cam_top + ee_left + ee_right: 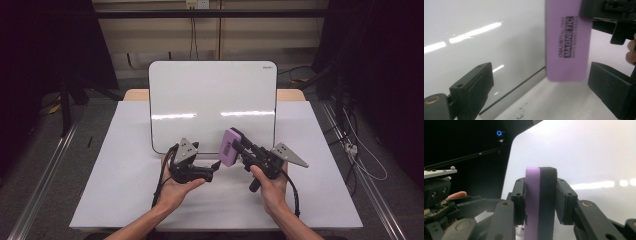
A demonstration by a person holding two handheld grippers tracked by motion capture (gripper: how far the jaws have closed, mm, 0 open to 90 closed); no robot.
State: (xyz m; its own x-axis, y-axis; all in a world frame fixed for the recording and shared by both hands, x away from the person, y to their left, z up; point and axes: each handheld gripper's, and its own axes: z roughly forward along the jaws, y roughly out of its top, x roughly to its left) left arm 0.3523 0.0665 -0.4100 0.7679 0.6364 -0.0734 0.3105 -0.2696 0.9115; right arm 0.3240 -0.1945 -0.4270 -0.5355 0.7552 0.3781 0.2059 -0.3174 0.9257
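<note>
- High view: we hold the purple eraser (229,147) clamped in our right gripper (239,148), above the table (125,165), just in front of the near edge of the whiteboard (210,95).
- Right gripper view: both pads press the eraser's purple and black sides.
- Left gripper view: our left gripper (541,87) stands wide, the eraser between its jaws, untouched.
</note>
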